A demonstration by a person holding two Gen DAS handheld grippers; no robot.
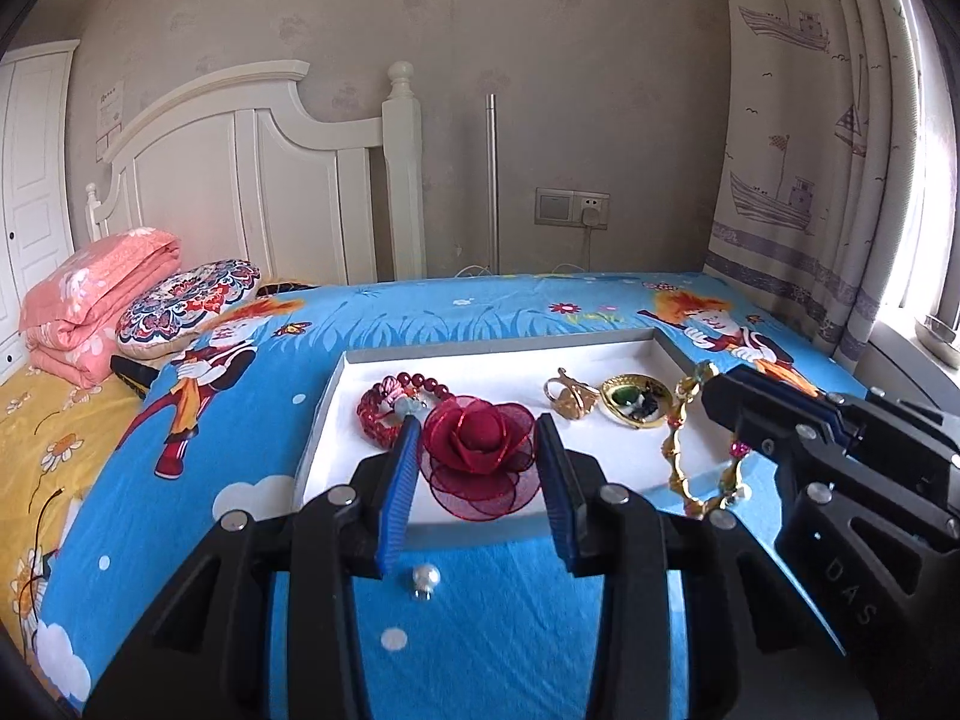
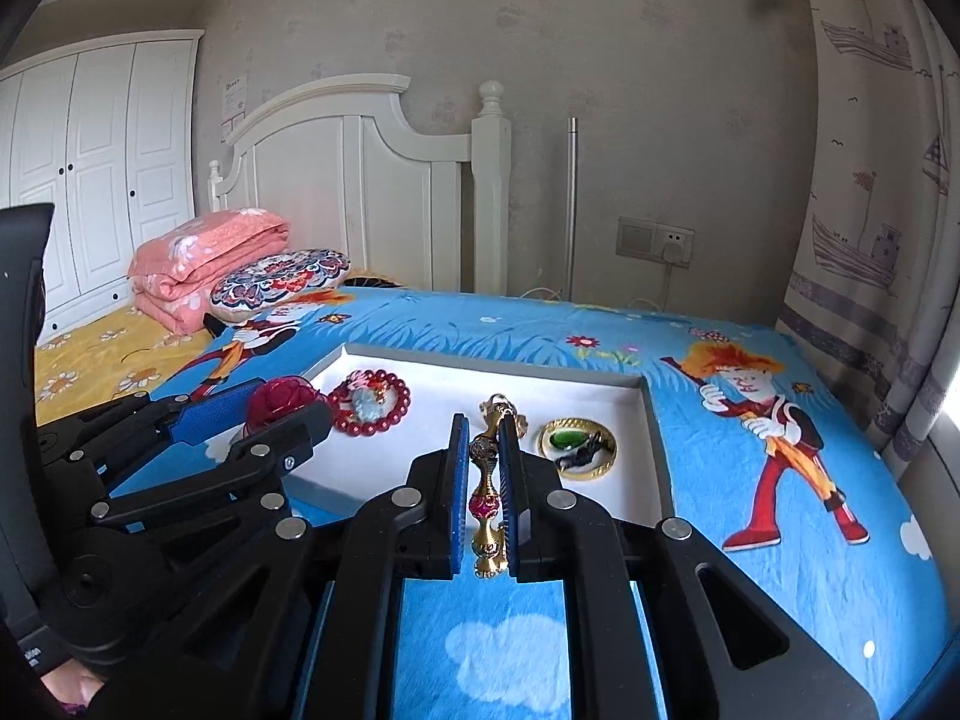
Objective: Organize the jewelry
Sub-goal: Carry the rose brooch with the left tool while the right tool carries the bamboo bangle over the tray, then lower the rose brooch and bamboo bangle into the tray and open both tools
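Two tongs are loaded: left tongs (image 1: 477, 450) clamp a rose (image 1: 477, 438), right tongs (image 2: 483, 480) clamp a gold bracelet (image 2: 487, 480). Ahead, the tray (image 2: 651, 420) holds beads (image 2: 372, 402), ring (image 1: 570, 397) and brooch (image 2: 576, 447). One pearl (image 1: 425, 577) remains below the left tongs on the bed (image 1: 480, 630).

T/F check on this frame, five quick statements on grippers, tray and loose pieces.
1. The right gripper is shut on the gold bracelet. True.
2. The left gripper holds the red bead bracelet. False: the red fabric rose sits between its fingers.
3. A pearl piece lies on the blue bedsheet, outside the tray. True.
4. The tray is black inside. False: white.
5. The gold ring lies on the bedsheet. False: in the tray.
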